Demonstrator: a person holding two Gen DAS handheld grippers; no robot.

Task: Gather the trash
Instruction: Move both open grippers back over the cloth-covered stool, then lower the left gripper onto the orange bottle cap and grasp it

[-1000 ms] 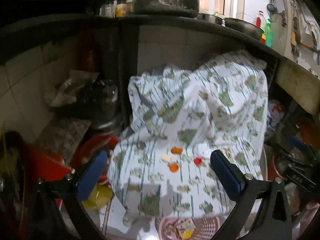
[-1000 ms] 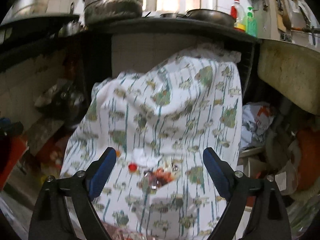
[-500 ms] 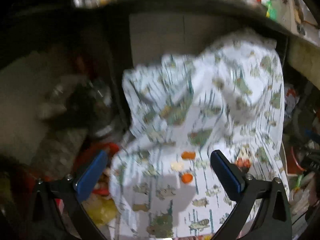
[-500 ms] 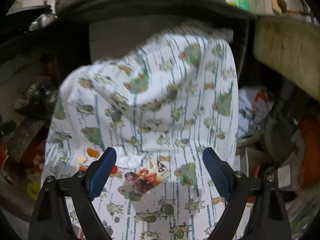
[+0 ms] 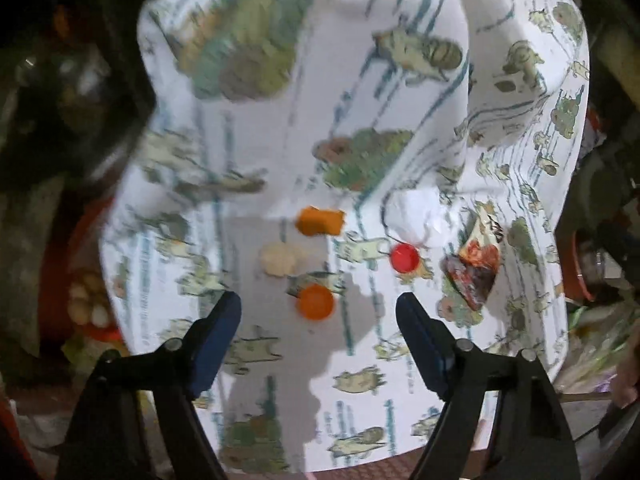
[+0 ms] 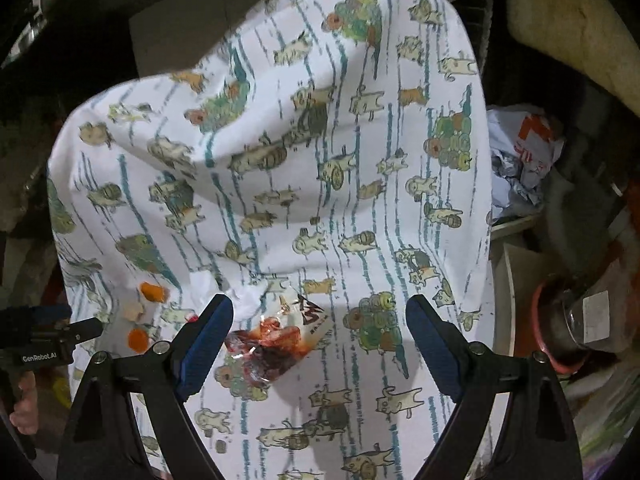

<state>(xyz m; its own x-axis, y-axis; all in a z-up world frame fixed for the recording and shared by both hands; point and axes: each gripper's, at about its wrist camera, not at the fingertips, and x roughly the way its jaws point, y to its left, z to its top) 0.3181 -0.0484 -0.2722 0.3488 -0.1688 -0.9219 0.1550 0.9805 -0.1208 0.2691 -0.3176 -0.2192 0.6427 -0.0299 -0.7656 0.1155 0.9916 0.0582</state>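
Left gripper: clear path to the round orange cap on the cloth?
Probably yes. The orange cap lies bare on the patterned cloth, just ahead of the left gripper, whose jaws are closing with nothing between them.

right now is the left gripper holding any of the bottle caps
No, the left gripper has nothing between its closing jaws; the orange cap lies free on the cloth.

A white cloth (image 6: 280, 168) printed with small cats, barrels and teal stripes drapes over a bulky shape and fills most of both views. To its right lies a crumpled white plastic bag (image 6: 524, 152) with orange print. Lower right stands a dark vessel with a red rim (image 6: 560, 332). Left of the cloth, clutter sits in deep shadow, too dim to identify.
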